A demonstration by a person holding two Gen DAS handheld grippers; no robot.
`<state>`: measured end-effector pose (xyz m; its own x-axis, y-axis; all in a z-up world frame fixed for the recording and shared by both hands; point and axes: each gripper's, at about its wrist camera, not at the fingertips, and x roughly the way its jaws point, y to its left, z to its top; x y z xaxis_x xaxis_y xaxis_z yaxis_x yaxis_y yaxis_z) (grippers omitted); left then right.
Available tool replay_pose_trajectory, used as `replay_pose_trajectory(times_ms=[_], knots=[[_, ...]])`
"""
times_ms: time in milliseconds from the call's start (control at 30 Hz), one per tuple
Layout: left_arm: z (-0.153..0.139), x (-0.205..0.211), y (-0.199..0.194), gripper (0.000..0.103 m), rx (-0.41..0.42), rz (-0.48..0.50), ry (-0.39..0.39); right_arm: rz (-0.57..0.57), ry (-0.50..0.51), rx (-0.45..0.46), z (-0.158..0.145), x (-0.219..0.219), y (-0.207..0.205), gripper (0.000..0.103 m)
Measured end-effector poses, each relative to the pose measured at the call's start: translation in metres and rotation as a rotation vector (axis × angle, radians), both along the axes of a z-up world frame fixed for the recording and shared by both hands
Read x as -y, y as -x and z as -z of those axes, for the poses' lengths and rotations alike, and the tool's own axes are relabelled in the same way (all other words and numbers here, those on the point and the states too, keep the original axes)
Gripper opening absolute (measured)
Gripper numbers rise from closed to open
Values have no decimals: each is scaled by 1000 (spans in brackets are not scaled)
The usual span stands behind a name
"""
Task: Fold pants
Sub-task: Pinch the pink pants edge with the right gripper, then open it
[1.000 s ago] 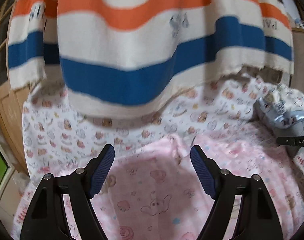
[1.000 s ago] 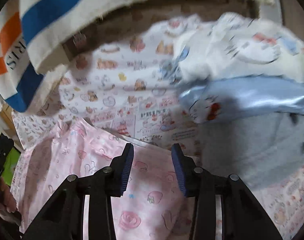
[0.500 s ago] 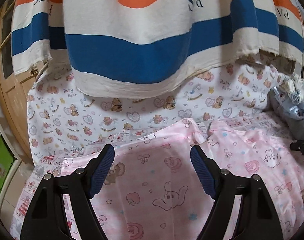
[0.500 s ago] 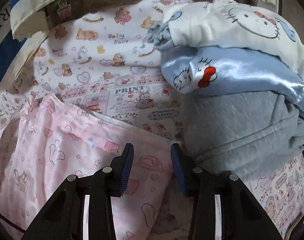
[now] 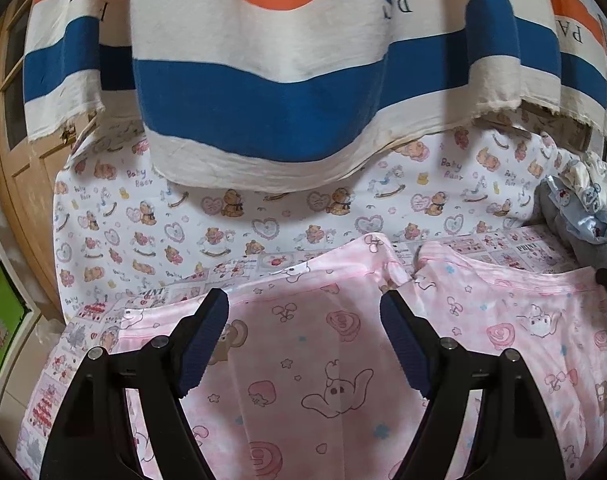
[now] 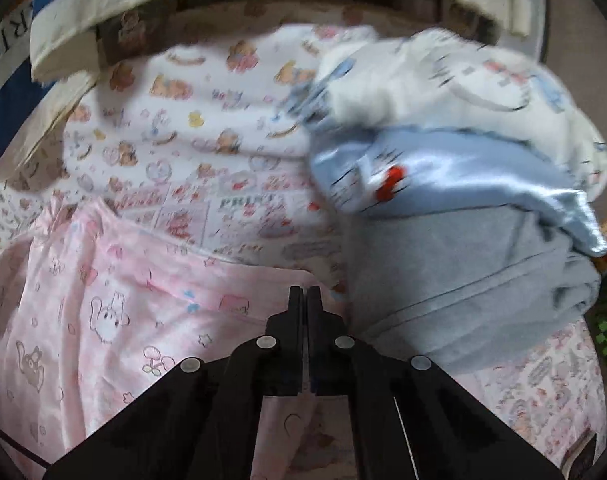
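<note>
Pink pants (image 5: 303, 360) with cartoon prints lie spread flat on a printed sheet, both legs pointing away from me. My left gripper (image 5: 303, 312) is open and hovers over the left leg, near its hem. In the right wrist view the same pants (image 6: 103, 320) fill the lower left. My right gripper (image 6: 304, 292) is shut at the right leg's hem corner; the jaws meet over the fabric edge, and it seems pinched on the pants.
A striped orange, white and blue cloth (image 5: 283, 80) hangs over the far side. A pile of folded clothes, grey (image 6: 463, 288), light blue satin and white, lies at the right. A wooden door (image 5: 7, 152) stands at the left.
My right gripper has closed at the hem corner of the right leg. My left gripper has come slightly closer over the left leg and stays open.
</note>
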<state>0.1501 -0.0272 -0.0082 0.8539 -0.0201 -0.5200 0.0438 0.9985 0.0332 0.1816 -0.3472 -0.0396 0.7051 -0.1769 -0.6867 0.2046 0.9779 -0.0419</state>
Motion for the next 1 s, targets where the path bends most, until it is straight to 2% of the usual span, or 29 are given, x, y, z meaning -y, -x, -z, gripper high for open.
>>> replay_pose_trajectory(times_ms=[167, 433, 567, 633, 700, 733, 767, 800, 833, 900, 1000], knots=[[1, -2, -1, 77, -7, -3, 7, 59, 50, 23, -8, 8, 3, 1], [-2, 7, 5, 77, 29, 13, -42, 102, 44, 16, -8, 16, 3, 1], [-2, 7, 5, 77, 28, 17, -43, 90, 87, 20, -8, 9, 3, 1], [-2, 7, 5, 77, 32, 17, -42, 88, 102, 51, -11, 8, 5, 1], [-3, 8, 7, 77, 47, 16, -46, 46, 57, 74, -18, 10, 9, 8], [-4, 9, 9, 77, 60, 18, -58, 22, 10, 74, -20, 12, 10, 16], [-5, 11, 11, 77, 76, 17, -71, 8, -35, 79, -22, 14, 11, 32], [-7, 12, 14, 77, 101, 12, -92, 1, -76, 93, -24, 17, 13, 41], [-11, 12, 18, 77, 135, 4, -113, 4, -106, 115, -26, 19, 16, 55], [-20, 8, 27, 77, 207, -13, -114, 11, -98, 136, -29, 18, 19, 56], [-34, 3, 40, 77, 266, 17, -89, -8, -87, 147, -35, 13, 22, 56]])
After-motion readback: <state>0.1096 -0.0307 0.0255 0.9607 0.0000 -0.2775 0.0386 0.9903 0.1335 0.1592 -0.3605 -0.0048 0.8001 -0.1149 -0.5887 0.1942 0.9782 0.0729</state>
